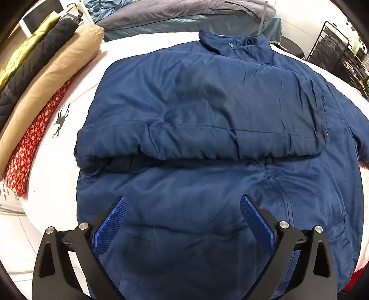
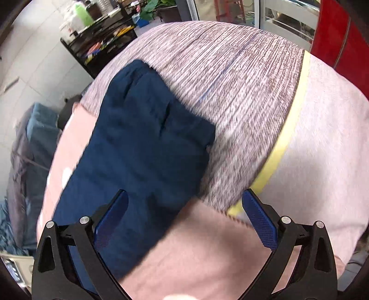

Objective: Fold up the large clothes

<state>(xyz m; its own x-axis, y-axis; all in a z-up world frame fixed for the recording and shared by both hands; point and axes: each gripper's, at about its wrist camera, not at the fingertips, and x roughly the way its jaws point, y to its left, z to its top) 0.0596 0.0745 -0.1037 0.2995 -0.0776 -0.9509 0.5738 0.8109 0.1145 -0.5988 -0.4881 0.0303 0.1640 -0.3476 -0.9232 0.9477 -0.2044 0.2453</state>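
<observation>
Left wrist view: navy blue padded zip jacket [image 1: 207,129] lies flat on a pale pink bed sheet [image 1: 57,161], collar at the far end, hem toward the camera. One sleeve is folded across the chest, its cuff ending near the right side. Left gripper [image 1: 184,207] hangs above the lower front panel, jaws spread wide, nothing between the blue ribbed pads [image 1: 110,228]; released. Whether the tips brush the fabric, cannot tell. The jacket's zip line runs just right of the right-hand pad.

At the left edge of this view sits a stack of folded clothes: an olive-gold satin piece [image 1: 25,50], a black quilted piece [image 1: 34,69], a tan cotton piece [image 1: 53,92] and a red floral piece [image 1: 30,143], well apart from the jacket. Behind the collar lies a grey-blue bundle of bedding [image 1: 184,16]. A black wire rack [image 1: 341,60] stands far right.

Right wrist view, motion-blurred: only a navy blue jacket sleeve [image 2: 143,150] shows, stretched out over the pink sheet [image 2: 207,253] and onto a grey-brown woven blanket [image 2: 230,92] with a yellow trim band [image 2: 283,143]. Right gripper [image 2: 184,203] is spread wide, released; the sleeve passes under the left-hand pad [image 2: 110,221], the right-hand pad sits over the yellow band and pale cloth. No pad presses the sleeve as far as the blur allows.

This view alone shows the woven blanket, the yellow band, a red panel [image 2: 334,34] top right and a black shelf cart of clutter [image 2: 103,48] top left. The left view alone shows the jacket's body, collar and the folded stack.
</observation>
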